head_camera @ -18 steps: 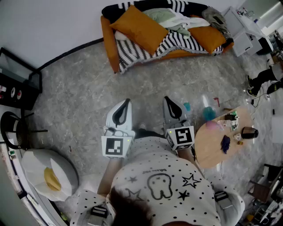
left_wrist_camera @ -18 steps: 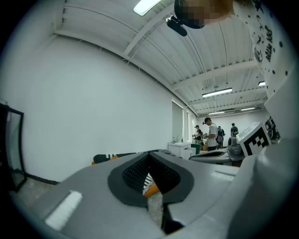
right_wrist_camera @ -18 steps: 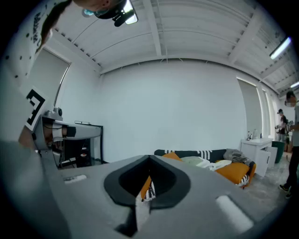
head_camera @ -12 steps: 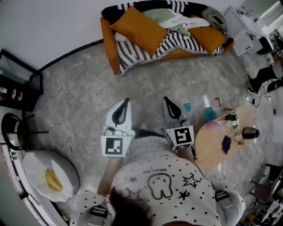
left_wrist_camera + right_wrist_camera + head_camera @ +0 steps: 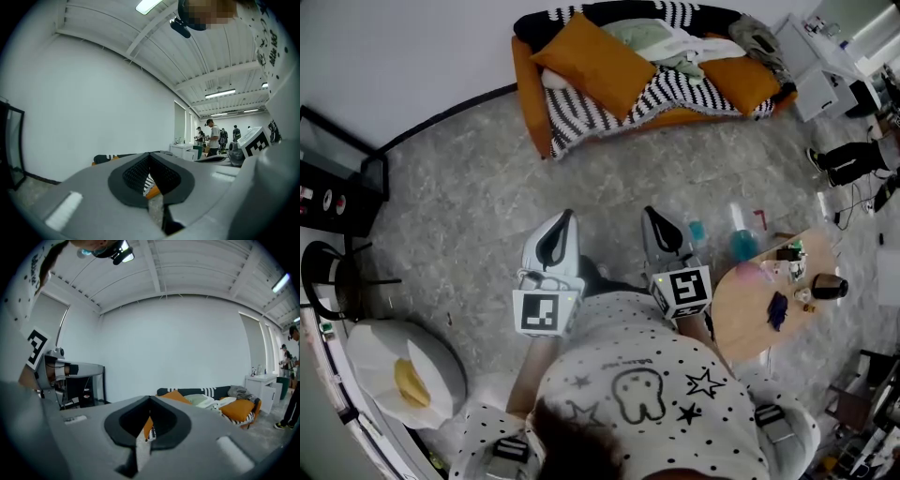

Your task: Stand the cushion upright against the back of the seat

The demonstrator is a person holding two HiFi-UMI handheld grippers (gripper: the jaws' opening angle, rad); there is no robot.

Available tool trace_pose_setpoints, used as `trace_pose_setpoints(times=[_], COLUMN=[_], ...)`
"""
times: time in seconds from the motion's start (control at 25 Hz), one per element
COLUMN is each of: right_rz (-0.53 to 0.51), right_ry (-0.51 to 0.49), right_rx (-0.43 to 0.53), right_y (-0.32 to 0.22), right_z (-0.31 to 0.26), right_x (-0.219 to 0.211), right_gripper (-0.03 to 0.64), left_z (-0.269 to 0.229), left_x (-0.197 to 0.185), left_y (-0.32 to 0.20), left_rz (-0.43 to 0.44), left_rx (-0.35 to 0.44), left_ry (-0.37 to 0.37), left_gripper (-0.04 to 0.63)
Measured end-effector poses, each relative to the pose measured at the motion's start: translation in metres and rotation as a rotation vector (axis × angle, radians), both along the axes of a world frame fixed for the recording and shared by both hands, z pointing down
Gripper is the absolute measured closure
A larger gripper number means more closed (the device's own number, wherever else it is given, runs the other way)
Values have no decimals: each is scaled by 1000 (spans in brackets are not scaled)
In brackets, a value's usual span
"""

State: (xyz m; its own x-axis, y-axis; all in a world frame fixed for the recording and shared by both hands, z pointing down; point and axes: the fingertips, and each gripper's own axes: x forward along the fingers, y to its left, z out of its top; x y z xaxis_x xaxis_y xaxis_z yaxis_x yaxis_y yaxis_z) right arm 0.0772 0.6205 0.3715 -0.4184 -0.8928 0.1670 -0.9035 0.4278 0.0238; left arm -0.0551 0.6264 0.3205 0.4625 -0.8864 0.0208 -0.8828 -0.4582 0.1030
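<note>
Orange cushion [image 5: 598, 62], well beyond left tongs [image 5: 566, 221] (shut)

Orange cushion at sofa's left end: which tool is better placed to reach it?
Left, slightly: left tool is more in line with the cushion than right tool; both shut, empty, far from the sofa.

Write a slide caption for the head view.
Shut, empty left gripper and right gripper point toward an orange sofa bearing an orange cushion.
</note>
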Motion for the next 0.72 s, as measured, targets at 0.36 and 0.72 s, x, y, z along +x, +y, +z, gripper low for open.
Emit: trace_pose_setpoints(times=[0.36, 0.72], right_rz=[22, 74], right_ry=[-3, 4], right_rx=[-16, -15], right_y=[-37, -88], right_z=[2, -13], right_x=[-13, -24], right_gripper=[615, 615], left_z=[8, -9], left_x=[-17, -27], left_y=[-39, -93], left_rz=[10, 73], left_rx=[-4, -23], left_ry=[17, 30], left_gripper=[600, 595])
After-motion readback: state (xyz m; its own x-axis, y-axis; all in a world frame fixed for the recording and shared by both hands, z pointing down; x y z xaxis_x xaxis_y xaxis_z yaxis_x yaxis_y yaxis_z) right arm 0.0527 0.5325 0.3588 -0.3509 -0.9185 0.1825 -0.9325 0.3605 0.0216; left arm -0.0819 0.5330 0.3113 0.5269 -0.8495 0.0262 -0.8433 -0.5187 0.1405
